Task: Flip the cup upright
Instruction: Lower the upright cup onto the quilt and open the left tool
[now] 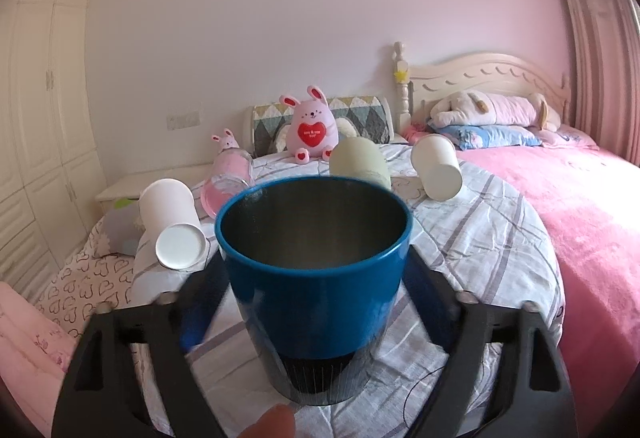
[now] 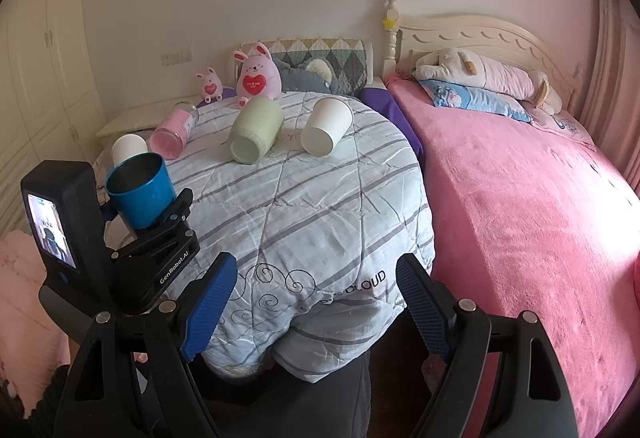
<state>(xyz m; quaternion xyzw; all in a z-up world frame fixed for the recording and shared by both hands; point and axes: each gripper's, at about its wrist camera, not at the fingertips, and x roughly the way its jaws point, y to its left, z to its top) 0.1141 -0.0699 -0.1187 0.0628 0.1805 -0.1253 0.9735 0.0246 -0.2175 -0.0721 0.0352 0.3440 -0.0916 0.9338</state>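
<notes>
Covering the round table, a striped quilt (image 2: 304,198) filled the middle of the scene, with a pink bed (image 2: 520,198) along its right side and a cream wardrobe (image 1: 36,118) on the far left. At the far edge of the quilt sat a large pink rabbit toy (image 2: 256,76) and a smaller one (image 2: 211,84) to its left. Four cups lay on their sides across the far half of the quilt: a white cup (image 2: 326,128) on the right, a green cup (image 2: 256,130) beside it, a pink glass cup (image 2: 175,130) further left, and another white cup (image 1: 172,222) at the left edge. The blue cup (image 1: 316,266) was at the near left, held mouth-up above the quilt by the left gripper (image 1: 316,278), whose blue pads (image 1: 420,290) were clamped against its sides. Its inside looked dark and metallic. The right gripper (image 2: 316,306) hung over the near edge of the quilt with its fingers spread wide, holding nothing.
</notes>
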